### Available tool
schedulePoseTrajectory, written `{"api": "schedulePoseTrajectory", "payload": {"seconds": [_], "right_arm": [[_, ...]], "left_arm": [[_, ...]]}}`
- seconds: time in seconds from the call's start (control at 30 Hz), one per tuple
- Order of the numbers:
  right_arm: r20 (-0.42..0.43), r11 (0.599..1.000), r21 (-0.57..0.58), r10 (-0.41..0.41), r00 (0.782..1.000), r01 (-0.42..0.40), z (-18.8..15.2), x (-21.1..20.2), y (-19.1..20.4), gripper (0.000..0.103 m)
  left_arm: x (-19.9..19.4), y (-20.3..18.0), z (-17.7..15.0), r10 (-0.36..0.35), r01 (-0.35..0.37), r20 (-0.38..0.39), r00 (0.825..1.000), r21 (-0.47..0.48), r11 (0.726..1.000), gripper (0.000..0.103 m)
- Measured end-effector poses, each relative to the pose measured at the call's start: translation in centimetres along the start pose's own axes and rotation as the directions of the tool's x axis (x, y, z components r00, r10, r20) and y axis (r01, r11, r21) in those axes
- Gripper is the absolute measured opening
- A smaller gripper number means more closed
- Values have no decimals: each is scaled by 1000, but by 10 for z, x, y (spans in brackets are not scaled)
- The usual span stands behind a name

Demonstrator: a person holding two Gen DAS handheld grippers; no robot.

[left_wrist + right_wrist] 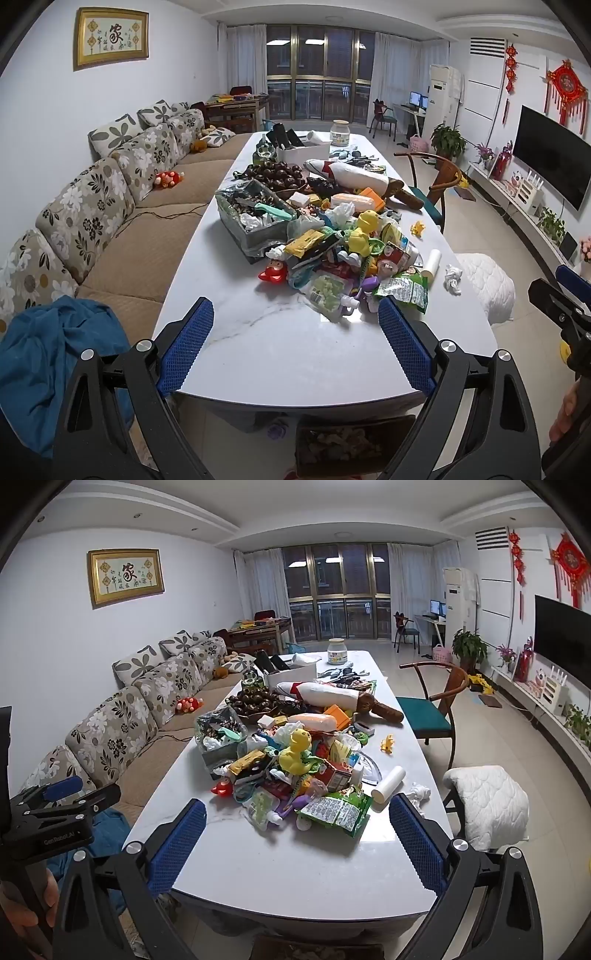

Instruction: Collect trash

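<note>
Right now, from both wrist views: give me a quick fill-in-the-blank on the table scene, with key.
1. Both grippers' jaws are ____.
2. The snack bag nearest the right gripper is ____ in colour.
3. The duck toy atop the pile is ____.
4. The white roll lies at the pile's ____ edge.

Missing words: open; green; yellow; right

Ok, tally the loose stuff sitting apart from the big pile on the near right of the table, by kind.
White paper roll: 1
Crumpled white tissue: 1
Small yellow toy: 1
Total: 3

One white paper roll [388,787], one yellow duck toy [295,755], two wooden chairs [439,698], perhaps more hidden.
</note>
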State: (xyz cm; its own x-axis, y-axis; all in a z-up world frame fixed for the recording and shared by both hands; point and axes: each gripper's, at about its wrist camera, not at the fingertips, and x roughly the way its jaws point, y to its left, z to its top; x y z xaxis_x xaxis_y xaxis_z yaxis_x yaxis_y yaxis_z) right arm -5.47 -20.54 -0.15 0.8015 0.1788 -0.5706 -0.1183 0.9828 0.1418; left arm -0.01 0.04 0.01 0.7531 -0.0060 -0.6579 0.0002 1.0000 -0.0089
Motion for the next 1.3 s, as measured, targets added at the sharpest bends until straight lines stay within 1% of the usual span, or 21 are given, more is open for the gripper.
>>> {"api": "schedulePoseTrajectory", "payload": {"seconds": [1.27,1.3], "right_arm": [[-2,1000,-6,2,1000,-2,-1,-3,7,98],[-2,1000,-6,2,1000,-2,0,-3,7,98]], "left_arm": [[0,2,0,8,-8,-9,1000,3,1000,88],[3,2,-6,9,-9,-9,1000,3,1000,88]]}}
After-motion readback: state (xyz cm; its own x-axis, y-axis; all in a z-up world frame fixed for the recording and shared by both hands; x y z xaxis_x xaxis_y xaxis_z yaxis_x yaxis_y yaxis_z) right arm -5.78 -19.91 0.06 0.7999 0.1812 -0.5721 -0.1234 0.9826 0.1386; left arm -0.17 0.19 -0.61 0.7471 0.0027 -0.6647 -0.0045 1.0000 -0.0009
